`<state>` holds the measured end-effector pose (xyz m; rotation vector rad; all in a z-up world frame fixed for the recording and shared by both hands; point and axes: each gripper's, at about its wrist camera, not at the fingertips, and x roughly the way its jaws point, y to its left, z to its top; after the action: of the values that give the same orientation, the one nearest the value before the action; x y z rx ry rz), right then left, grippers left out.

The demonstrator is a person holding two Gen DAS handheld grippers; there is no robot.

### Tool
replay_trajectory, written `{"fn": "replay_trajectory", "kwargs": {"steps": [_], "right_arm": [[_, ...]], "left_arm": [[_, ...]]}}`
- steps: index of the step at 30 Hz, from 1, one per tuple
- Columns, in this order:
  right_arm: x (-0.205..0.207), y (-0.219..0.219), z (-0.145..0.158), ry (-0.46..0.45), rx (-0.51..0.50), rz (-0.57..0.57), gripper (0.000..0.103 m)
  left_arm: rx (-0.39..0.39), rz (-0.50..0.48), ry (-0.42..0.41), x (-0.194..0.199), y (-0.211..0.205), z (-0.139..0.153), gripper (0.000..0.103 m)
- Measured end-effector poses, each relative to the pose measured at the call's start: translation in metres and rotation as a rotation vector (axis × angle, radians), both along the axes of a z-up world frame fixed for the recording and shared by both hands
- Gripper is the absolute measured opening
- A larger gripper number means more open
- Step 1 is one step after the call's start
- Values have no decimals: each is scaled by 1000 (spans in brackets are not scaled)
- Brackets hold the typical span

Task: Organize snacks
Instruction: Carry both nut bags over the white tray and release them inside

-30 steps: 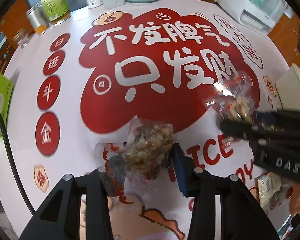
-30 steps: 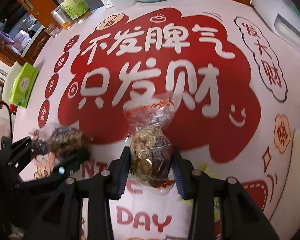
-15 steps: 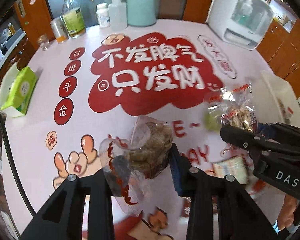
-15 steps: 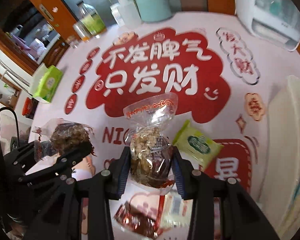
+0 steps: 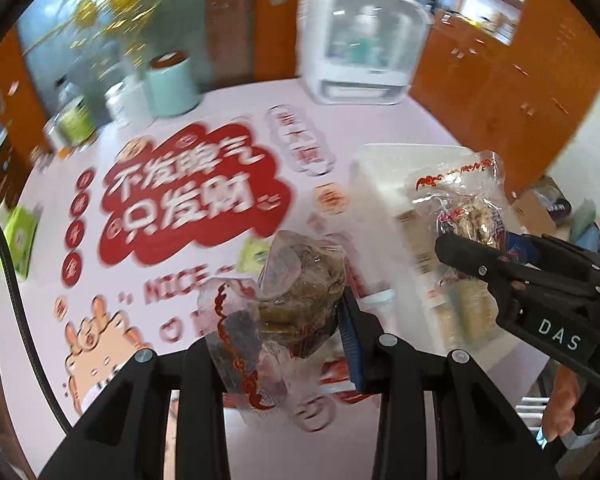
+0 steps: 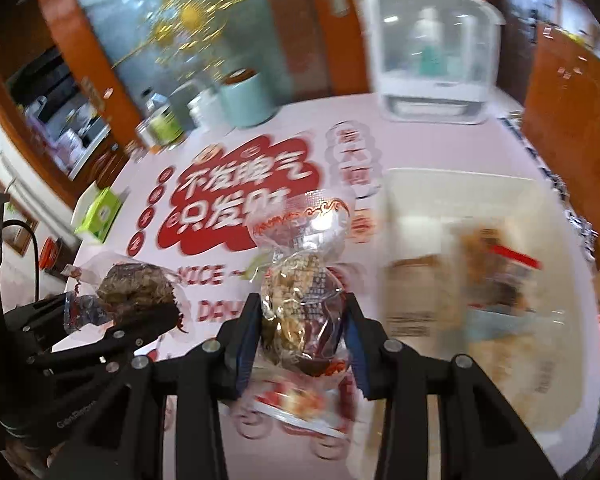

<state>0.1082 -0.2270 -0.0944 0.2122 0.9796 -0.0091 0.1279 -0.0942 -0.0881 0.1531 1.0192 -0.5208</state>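
Note:
My left gripper (image 5: 284, 320) is shut on a clear snack bag of dark brown pieces (image 5: 296, 292), held above the table. My right gripper (image 6: 300, 328) is shut on a clear snack bag of pale nuts (image 6: 304, 292), also in the air. The right gripper shows in the left wrist view (image 5: 500, 264) with its bag (image 5: 464, 208) over a white bin (image 5: 384, 172). The left gripper shows in the right wrist view (image 6: 112, 320) at lower left. The white bin (image 6: 440, 184) at the right holds several packets, blurred.
The table has a pink cloth with a red cloud print (image 5: 188, 200). A white appliance (image 5: 360, 40), a mint jar (image 5: 172, 84) and bottles (image 5: 74, 120) stand at the back. A green tissue pack (image 6: 102, 212) lies left. Loose snack packets (image 6: 300, 404) lie below the grippers.
Both grippers have risen and swung right toward the white bin, each still holding its bag. The view is tilted up and now shows the cabinets and room behind.

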Motion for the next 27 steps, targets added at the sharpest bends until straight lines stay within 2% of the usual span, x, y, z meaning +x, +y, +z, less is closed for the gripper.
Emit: {"fn": "replay_trajectory", "kwargs": {"steps": [6,13,18,27], "right_arm": [[-34,-68,19,-37,-44,-90,40],[-52,-123,23,-42,-73,-132,40],[-55,-148,22,-42,-71,-131,40],[-50,-164,18,-36,-68,-95,40]], "left_arm": [[-14,-64,-40,-16,-71,18,34],[1,-78,-51,-16,-136,22,34],[46,-79,-68,-8,-169,19,34],[91,-35,-74,12,-194,15,34]]}}
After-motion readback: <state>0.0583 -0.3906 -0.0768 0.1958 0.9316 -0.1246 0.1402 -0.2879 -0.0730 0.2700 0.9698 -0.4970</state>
